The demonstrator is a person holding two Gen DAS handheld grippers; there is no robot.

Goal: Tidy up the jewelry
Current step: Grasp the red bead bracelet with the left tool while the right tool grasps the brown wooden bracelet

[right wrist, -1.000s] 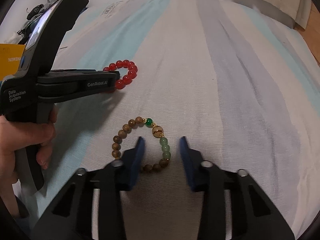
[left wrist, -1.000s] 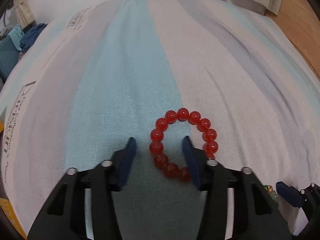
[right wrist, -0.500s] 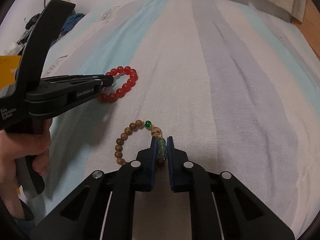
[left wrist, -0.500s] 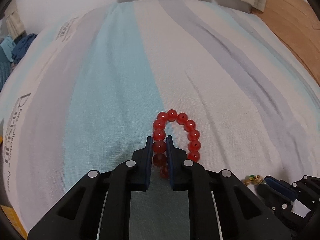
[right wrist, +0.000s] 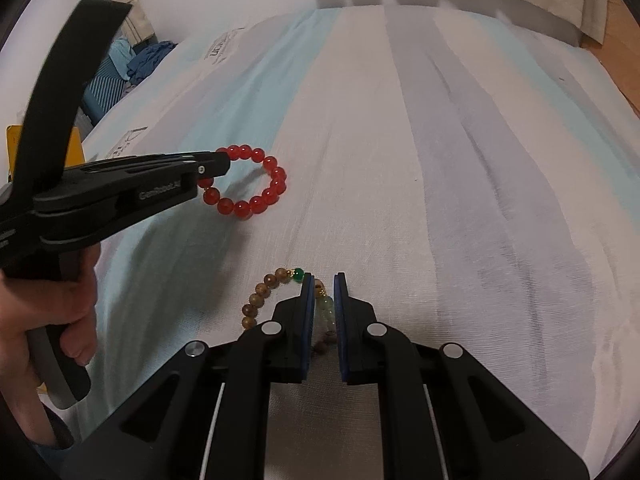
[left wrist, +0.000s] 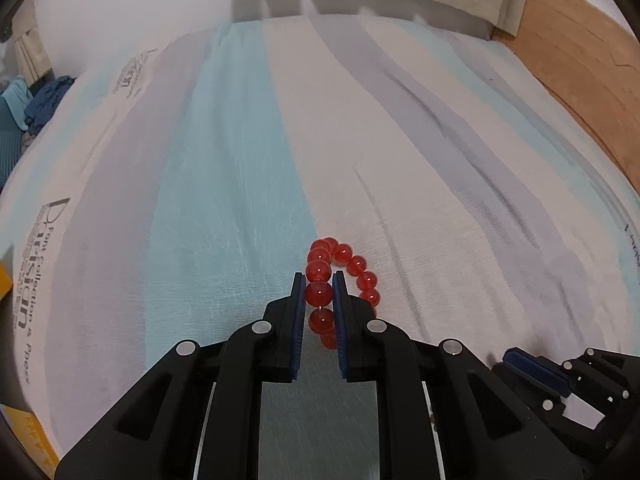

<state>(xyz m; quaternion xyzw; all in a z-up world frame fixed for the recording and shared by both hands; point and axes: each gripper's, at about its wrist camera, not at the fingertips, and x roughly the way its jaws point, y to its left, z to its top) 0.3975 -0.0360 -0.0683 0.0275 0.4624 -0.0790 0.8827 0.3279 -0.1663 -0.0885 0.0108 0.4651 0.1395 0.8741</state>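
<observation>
1. The red bead bracelet (left wrist: 343,276) sits with one bead pinched between the pads of my left gripper (left wrist: 319,294). More beads run back down the slot behind that bead, and the rest of the loop curls forward and off to the right of my fingertips.
2. From the right wrist view the same red bracelet (right wrist: 256,184) hangs as an open ring from my left gripper (right wrist: 218,166). Whether its far side touches the cloth I cannot tell.
3. The brown and green bracelet (right wrist: 280,284) is clamped in my right gripper (right wrist: 321,286). Its pale green beads and one patterned tan bead lie in the slot between my pads, and the brown wooden beads arc out to the left of my left finger, with one dark green bead at the top.
4. Count: two bracelets, one in each gripper. On the red one I can see about a dozen beads in the right wrist view.
5. My right gripper (left wrist: 532,368) shows at the lower right edge of the left wrist view, where its pads cannot be read.
6. A hand (right wrist: 44,332) grips the handle of my left gripper.
7. Everything is over a striped bedsheet (left wrist: 400,140) in bands of white, pale blue and grey, with printed lettering along its left side.
</observation>
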